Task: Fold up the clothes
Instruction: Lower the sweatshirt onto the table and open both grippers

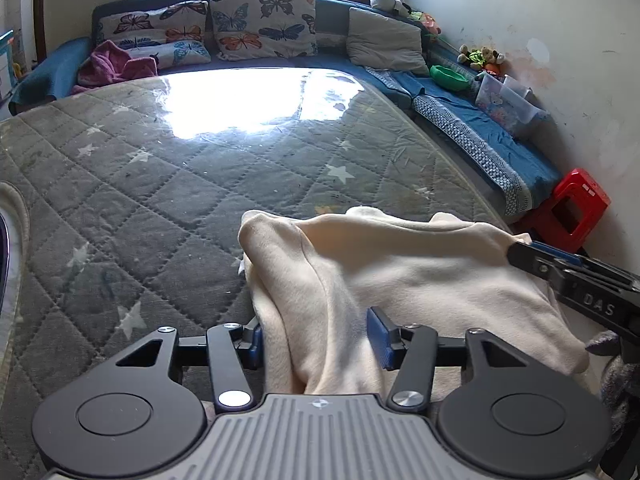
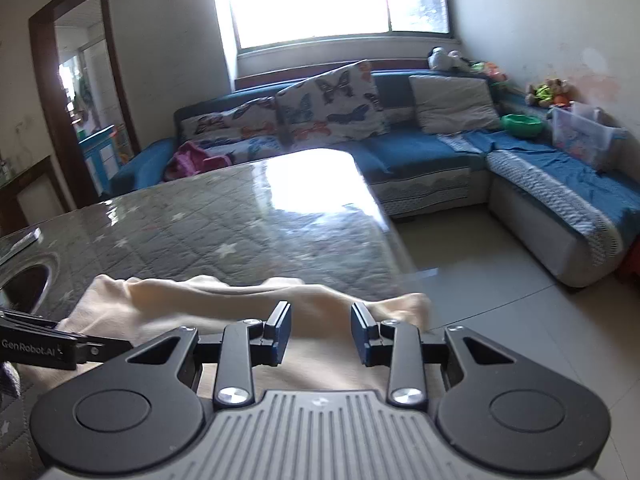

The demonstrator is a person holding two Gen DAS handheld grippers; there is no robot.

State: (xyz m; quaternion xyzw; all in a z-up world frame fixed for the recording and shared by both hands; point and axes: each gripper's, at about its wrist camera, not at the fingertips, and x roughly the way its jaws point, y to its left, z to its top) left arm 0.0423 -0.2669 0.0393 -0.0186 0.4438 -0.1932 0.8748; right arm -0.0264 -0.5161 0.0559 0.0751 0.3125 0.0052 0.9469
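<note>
A cream garment [image 1: 400, 272] lies bunched on the near part of the quilted grey table top [image 1: 160, 200]. My left gripper [image 1: 318, 336] stands open over the garment's left side. A raised fold runs between its blue pads [image 1: 380, 332], which do not press on it. My right gripper [image 2: 321, 332] is open too, above the cream garment [image 2: 200, 300] near the table's right edge, with cloth showing in the gap between its fingers. In the left wrist view the right gripper [image 1: 520, 252] comes in from the right and touches the garment's far right corner.
The glossy star-patterned table top [image 2: 240, 232] ends at its right edge over tiled floor [image 2: 500, 280]. A blue corner sofa [image 1: 460, 128] with butterfly cushions [image 1: 264, 20] wraps the far side. A red stool [image 1: 576, 208] stands at the right. Another pale cloth [image 1: 12, 208] lies at the left edge.
</note>
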